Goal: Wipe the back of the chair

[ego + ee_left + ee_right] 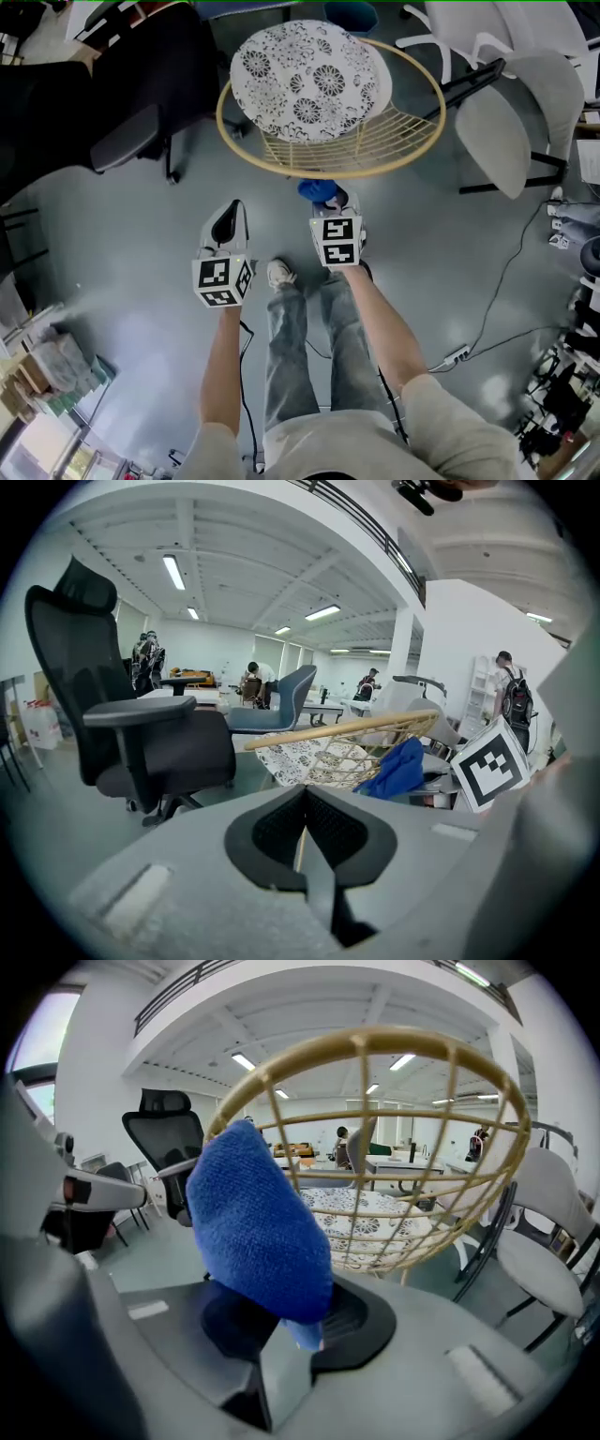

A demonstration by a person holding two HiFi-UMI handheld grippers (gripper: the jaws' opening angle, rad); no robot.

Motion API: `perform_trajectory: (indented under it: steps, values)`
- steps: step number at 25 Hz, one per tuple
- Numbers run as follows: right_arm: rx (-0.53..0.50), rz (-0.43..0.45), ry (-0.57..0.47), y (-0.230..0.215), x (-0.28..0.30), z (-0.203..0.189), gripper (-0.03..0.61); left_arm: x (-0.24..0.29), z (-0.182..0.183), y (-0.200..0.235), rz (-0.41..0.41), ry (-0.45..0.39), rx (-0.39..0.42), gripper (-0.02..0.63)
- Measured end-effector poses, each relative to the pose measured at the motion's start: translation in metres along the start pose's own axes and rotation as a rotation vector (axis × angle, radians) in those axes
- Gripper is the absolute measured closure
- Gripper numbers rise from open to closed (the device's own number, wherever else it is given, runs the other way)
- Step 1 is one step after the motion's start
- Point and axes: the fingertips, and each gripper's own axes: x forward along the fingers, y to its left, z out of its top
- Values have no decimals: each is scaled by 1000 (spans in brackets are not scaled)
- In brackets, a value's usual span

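Observation:
A round wicker chair (412,131) with a yellow wire-like back and a white patterned cushion (309,80) stands on the floor ahead of me. My right gripper (330,195) is shut on a blue cloth (258,1232), close to the near rim of the chair back (441,1063). The cloth (319,190) pokes out just below that rim. My left gripper (227,223) hangs to the left, shut and empty, a short way from the chair (347,738). From the left gripper view the blue cloth (398,769) shows beside the chair's rim.
A black office chair (122,94) stands at the left, also seen close by as the black mesh chair (131,724). White chairs (525,112) stand at the right. Cables (497,300) trail over the grey floor. My legs and shoes (279,274) are below the grippers.

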Motion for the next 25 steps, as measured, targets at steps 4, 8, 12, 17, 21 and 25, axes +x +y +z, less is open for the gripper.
perform_trajectory:
  steps: [4,8,12,17,21,25]
  values:
    - [-19,48,7,42,22,6,495,-13,-5,35,38,2,-23,610]
    - [-28,69,4,72,44,15,495,-22,-11,63,59,6,-38,609]
    - [-24,70,-4,88,65,24,495,-26,-17,85,78,10,-51,609]
    - [29,42,-4,84,78,29,495,-26,-20,95,75,17,-53,609]
    - [39,25,-5,74,78,28,494,-22,-21,95,68,22,-48,609]
    - [31,29,2,67,70,25,494,-14,-16,83,51,25,-33,609]
